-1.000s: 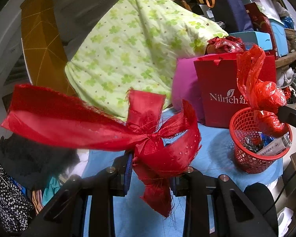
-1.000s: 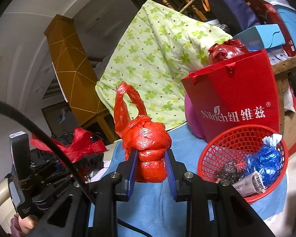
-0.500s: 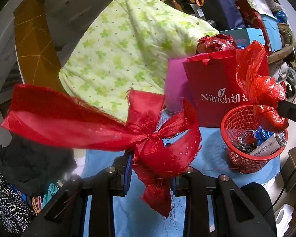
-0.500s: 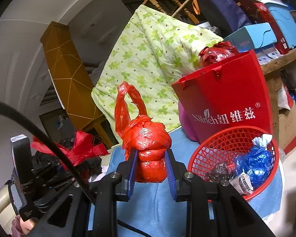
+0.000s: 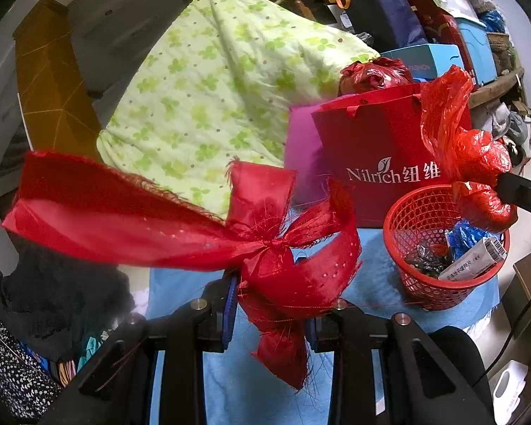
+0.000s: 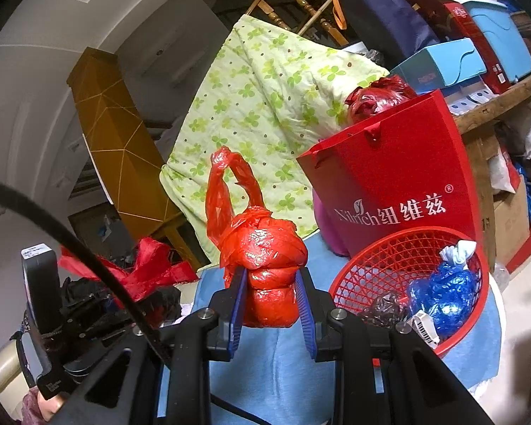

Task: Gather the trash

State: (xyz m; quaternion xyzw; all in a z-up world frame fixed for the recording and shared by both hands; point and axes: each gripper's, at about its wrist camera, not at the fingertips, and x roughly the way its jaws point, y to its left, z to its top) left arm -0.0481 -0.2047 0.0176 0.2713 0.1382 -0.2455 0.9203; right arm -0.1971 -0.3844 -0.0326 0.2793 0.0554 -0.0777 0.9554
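Red plastic filled the jaws of our right gripper (image 6: 269, 304): a knotted red plastic bag (image 6: 265, 279) was pinched firmly between the blue pads (image 6: 238, 304), its looped handles standing up above the knot. Our left gripper (image 5: 269, 310) was clamped narrowly on a frayed red ribbon bow (image 5: 265, 248), one long tail trailing off to the left and a shorter end hanging below the jaws.

Both pieces of trash were held up off the blue cloth (image 6: 265, 372), short of the red mesh basket (image 6: 371, 276). That basket stood on the cloth in front of a red paper gift bag (image 6: 407, 177) and already held a blue wrapper (image 6: 442, 294), a dark crumpled wrapper and a white packet.

We judged the step in hand to be carrying both items to the basket. From the left wrist view the plastic bag looked to hang over the basket's far rim, though the fisheye made that hard to trust. To do it well, we needed each load fully above the opening before letting go, the plastic bag first since it was nearer. The ribbon's long tail risked draping outside the rim, so we would lower it in tail first and only then part the jaws. Keeping clear of the gift bag mattered too, as a nudge could tip it onto the basket.
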